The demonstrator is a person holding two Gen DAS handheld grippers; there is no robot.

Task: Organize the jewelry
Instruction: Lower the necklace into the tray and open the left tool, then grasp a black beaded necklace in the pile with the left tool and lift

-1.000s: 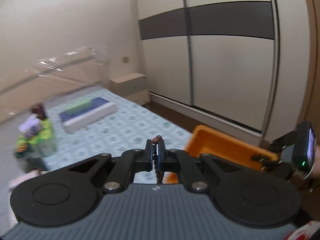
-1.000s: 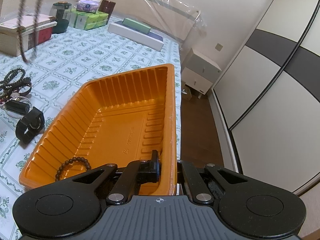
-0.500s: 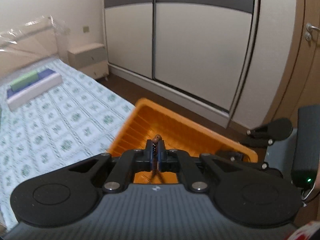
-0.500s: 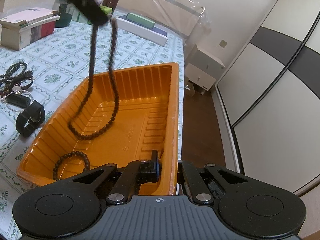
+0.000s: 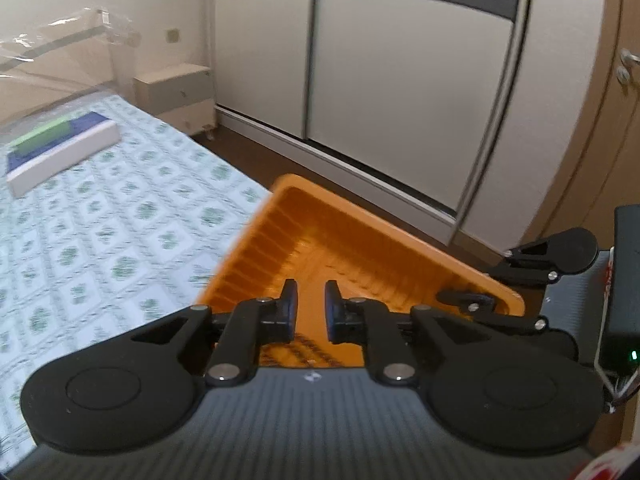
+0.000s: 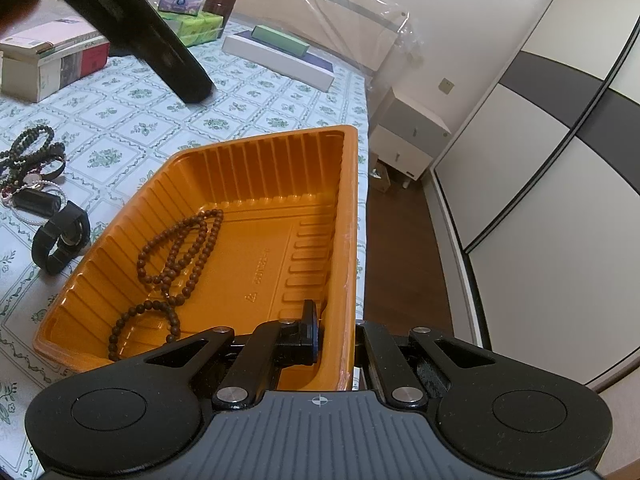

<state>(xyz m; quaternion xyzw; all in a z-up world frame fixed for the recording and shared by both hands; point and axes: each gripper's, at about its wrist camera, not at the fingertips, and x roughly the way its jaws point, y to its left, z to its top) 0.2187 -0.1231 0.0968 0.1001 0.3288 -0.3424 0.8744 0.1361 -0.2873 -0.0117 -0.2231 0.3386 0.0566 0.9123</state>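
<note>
An orange plastic tray (image 6: 256, 168) sits at the right edge of the table. A long brown bead necklace (image 6: 188, 248) lies loose inside it, next to a small brown bead bracelet (image 6: 136, 320). My left gripper (image 5: 311, 304) hangs over the tray (image 5: 360, 220); its jaws are opening and nothing is between them. One of its fingers (image 6: 168, 60) shows as a dark bar at the upper left of the right wrist view. My right gripper (image 6: 340, 332) is shut on the tray's near right wall, one finger inside and the other hidden outside.
Left of the tray lie a black watch (image 6: 60, 236) and a pile of bead strands and bracelets (image 6: 28, 160). Books (image 6: 52, 60), tissue packs (image 6: 192, 20) and a flat white box (image 6: 280, 56) stand farther back. Beyond the table's right edge are a floor, a nightstand (image 6: 408, 140) and a wardrobe.
My left gripper swung over the tray and came down with the necklace hanging from it, then its jaws parted and the necklace dropped into the tray. The right gripper kept still.
</note>
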